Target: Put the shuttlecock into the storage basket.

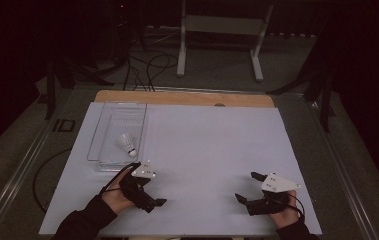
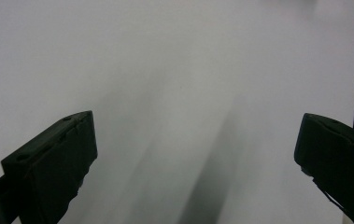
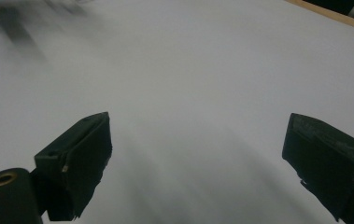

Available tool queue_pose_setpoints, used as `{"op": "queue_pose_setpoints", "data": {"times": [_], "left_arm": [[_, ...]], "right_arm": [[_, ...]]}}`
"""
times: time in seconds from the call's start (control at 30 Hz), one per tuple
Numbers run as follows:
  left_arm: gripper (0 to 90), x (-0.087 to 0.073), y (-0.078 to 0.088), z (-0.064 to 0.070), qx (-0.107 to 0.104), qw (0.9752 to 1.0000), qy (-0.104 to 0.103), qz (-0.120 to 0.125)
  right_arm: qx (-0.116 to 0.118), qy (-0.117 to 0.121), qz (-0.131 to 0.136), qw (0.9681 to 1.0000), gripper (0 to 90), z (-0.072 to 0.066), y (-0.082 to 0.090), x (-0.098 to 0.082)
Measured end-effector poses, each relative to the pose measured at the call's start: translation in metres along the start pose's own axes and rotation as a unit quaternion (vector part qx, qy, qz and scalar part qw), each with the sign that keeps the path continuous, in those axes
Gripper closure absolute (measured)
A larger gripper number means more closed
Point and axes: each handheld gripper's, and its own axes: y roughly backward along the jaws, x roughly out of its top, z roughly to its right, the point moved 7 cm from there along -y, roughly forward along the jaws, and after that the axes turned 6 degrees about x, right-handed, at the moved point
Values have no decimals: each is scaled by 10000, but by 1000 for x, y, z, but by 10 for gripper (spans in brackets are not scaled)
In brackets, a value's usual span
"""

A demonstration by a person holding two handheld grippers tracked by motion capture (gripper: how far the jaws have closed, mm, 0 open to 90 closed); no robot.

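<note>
Feathered white shuttlecock, clear ribbed plastic tray, matte white tabletop

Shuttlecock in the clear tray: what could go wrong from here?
1. The shuttlecock is light and lies on its side, so it may roll or get crushed.
2. The clear tray has raised walls; the open left gripper, just beside its near end, could knock it while reaching in.

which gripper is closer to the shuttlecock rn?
Left. The left gripper sits just on the person's side of the clear tray holding the shuttlecock. The right gripper is far across the white table, fingers open and empty.
</note>
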Motion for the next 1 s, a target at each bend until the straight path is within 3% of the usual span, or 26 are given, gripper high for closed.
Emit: {"op": "queue_pose_setpoints", "data": {"times": [0.4,0.63,1.0], "left_arm": [[1,-16,10,-7,195,9996,169,124],[1,-30,15,-11,288,9993,245,77],[1,-46,26,-23,636,9958,635,198]], "right_arm": [[2,-9,-11,10000,81,0,0,0],[3,-18,-16,10000,82,0,0,0],[-7,1,-29,10000,81,0,0,0]]}}
